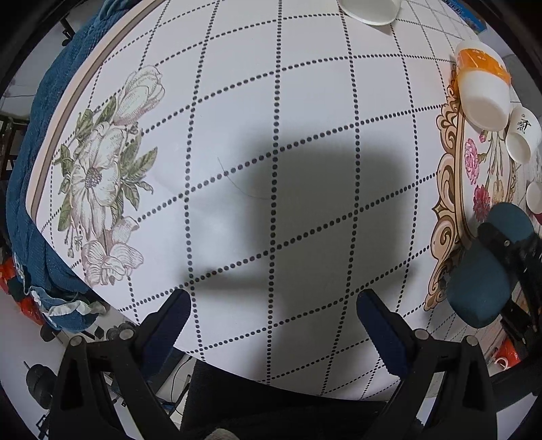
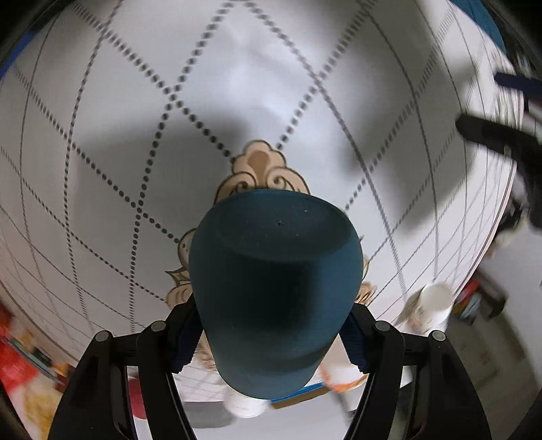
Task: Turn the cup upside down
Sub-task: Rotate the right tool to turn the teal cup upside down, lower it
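A dark teal cup (image 2: 274, 287) fills the middle of the right wrist view, held above the table with its flat base pointing away from the camera. My right gripper (image 2: 271, 338) is shut on the cup's sides. The cup also shows in the left wrist view (image 1: 487, 267) at the right edge, held by the black right gripper. My left gripper (image 1: 274, 325) is open and empty above the near part of the table.
The round table (image 1: 237, 111) has a white cloth with a dotted grid and flower prints. An orange-and-white cup (image 1: 482, 84), a small white cup with a black character (image 1: 523, 137) and another white cup (image 1: 371, 10) stand near the far and right edges. A blue cloth (image 1: 44, 142) hangs at the left edge.
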`<act>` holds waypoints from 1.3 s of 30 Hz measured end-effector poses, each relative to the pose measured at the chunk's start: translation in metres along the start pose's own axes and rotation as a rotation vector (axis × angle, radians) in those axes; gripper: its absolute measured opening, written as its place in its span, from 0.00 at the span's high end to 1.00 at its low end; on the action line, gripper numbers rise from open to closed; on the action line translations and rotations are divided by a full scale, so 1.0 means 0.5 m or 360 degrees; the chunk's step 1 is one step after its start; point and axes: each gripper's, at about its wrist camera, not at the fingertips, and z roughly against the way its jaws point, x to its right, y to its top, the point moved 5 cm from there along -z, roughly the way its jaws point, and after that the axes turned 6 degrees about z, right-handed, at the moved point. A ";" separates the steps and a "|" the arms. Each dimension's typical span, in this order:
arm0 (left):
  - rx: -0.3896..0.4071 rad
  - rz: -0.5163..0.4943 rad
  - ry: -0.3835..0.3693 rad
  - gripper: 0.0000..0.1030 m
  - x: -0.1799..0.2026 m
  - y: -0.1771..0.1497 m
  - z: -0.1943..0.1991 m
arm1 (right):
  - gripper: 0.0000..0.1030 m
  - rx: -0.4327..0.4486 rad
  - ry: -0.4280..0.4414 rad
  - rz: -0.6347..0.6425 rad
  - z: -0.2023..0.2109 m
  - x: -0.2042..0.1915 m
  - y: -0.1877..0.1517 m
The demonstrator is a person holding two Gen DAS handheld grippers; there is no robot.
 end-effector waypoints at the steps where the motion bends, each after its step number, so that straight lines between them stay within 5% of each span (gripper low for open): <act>1: 0.0003 -0.0002 0.0004 0.03 -0.003 0.004 0.004 | 0.30 -0.0002 0.0043 -0.0053 -0.001 0.006 -0.004; 12: 0.0041 -0.0092 0.0027 0.03 -0.003 0.046 0.048 | 0.30 -0.0074 0.0930 -0.1200 -0.069 0.076 -0.127; 22: 0.0060 -0.0237 0.0047 0.03 0.051 0.062 0.074 | 0.30 0.0003 0.1681 -0.2137 -0.153 0.076 -0.273; 29: 0.0057 -0.0293 0.0062 0.03 0.109 0.040 0.071 | 0.30 0.0139 0.2027 -0.2630 -0.193 -0.022 -0.349; 39: 0.0060 -0.0354 0.0080 0.03 0.169 -0.005 0.051 | 0.30 0.0306 0.2300 -0.2917 -0.196 -0.128 -0.375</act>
